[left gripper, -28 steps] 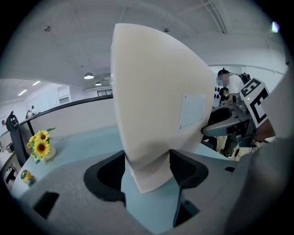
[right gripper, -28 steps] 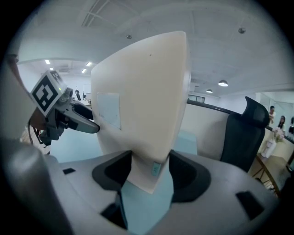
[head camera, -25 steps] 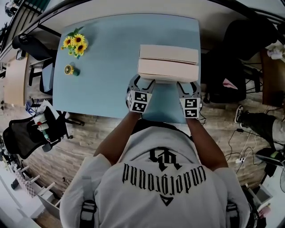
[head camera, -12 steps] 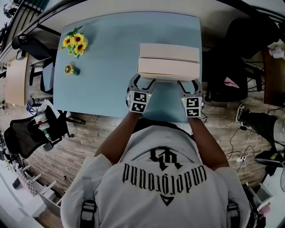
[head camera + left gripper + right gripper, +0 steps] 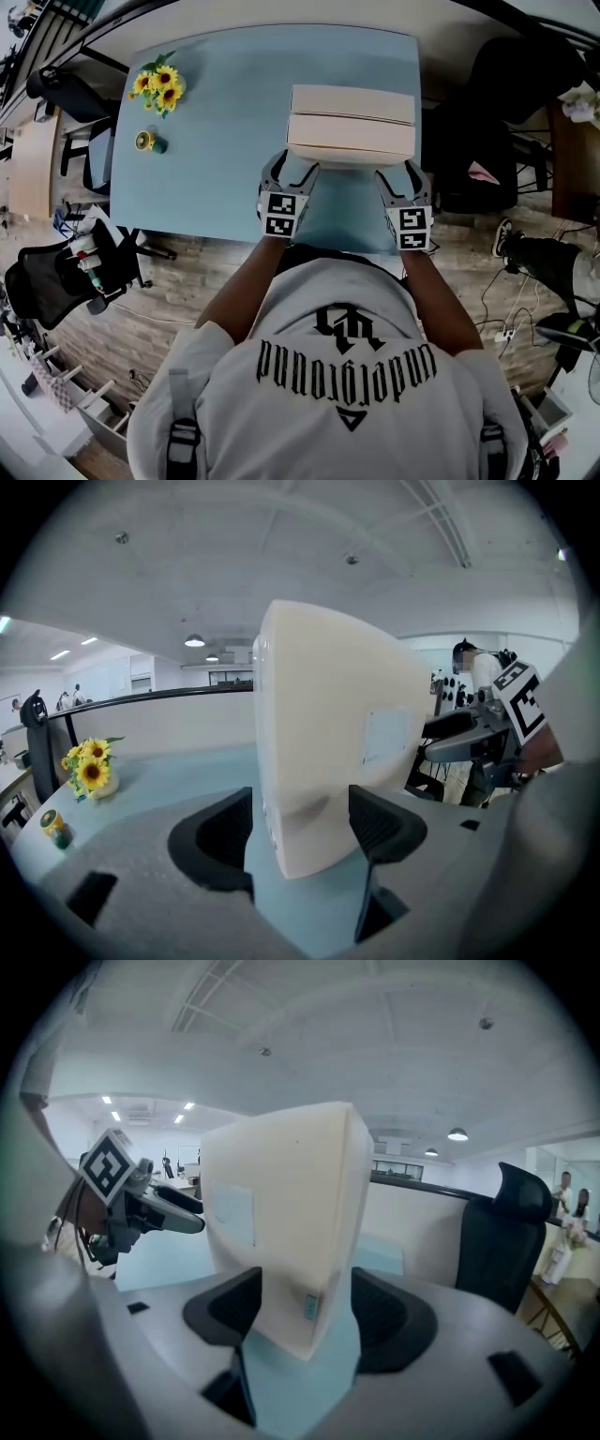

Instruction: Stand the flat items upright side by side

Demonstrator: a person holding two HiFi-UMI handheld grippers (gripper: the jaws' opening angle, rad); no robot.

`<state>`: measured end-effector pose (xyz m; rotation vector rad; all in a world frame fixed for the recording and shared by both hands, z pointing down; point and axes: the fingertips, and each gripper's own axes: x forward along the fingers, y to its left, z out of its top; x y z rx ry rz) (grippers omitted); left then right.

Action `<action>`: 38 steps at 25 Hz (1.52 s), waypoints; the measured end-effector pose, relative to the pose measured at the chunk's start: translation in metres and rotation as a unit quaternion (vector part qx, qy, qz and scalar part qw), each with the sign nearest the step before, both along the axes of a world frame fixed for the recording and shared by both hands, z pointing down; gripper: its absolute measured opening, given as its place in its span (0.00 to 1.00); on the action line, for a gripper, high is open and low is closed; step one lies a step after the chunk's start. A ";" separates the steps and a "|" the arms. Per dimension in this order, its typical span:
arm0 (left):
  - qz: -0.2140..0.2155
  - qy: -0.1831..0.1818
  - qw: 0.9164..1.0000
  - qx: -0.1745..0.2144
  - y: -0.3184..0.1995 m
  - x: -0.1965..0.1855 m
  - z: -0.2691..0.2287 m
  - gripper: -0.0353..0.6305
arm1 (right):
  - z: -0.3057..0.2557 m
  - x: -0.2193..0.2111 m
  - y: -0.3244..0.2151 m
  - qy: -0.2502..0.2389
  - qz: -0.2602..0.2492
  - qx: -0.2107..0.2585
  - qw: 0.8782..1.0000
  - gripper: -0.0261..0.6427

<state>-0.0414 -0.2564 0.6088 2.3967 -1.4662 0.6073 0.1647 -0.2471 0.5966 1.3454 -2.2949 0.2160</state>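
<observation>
Two flat cream boxes stand upright side by side on the light blue table (image 5: 216, 112), the far box (image 5: 353, 101) behind the near box (image 5: 350, 139). My left gripper (image 5: 289, 171) is at the near box's left end and my right gripper (image 5: 403, 173) at its right end. In the left gripper view the box end (image 5: 328, 752) sits between the dark pads (image 5: 386, 819) of the left gripper (image 5: 300, 832), with a gap on the left side. In the right gripper view the other end (image 5: 281, 1222) stands between the jaws of the right gripper (image 5: 305, 1321), not pressed. Both pairs of jaws are opening.
A small vase of sunflowers (image 5: 157, 86) and a little yellow-green object (image 5: 148, 142) sit at the table's far left. A black chair (image 5: 511, 103) stands past the right edge, another chair (image 5: 56, 281) at the lower left. The boxes are near the table's right front corner.
Both grippers' jaws have widened around the near box's ends, and the left gripper has shifted slightly left. The boxes have stayed upright in place.
</observation>
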 end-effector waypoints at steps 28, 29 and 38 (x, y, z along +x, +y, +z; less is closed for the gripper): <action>0.051 0.073 0.987 0.136 0.099 -0.001 -0.170 0.07 | -0.160 -0.036 0.102 -0.089 -0.117 0.126 0.981 0.12; 0.056 0.074 0.986 0.136 0.103 -0.005 -0.173 0.05 | -0.161 -0.041 0.107 -0.088 -0.123 0.127 0.980 0.08; 0.114 0.084 0.980 0.137 0.158 -0.060 -0.189 0.05 | -0.169 -0.106 0.171 -0.087 -0.130 0.121 0.980 0.05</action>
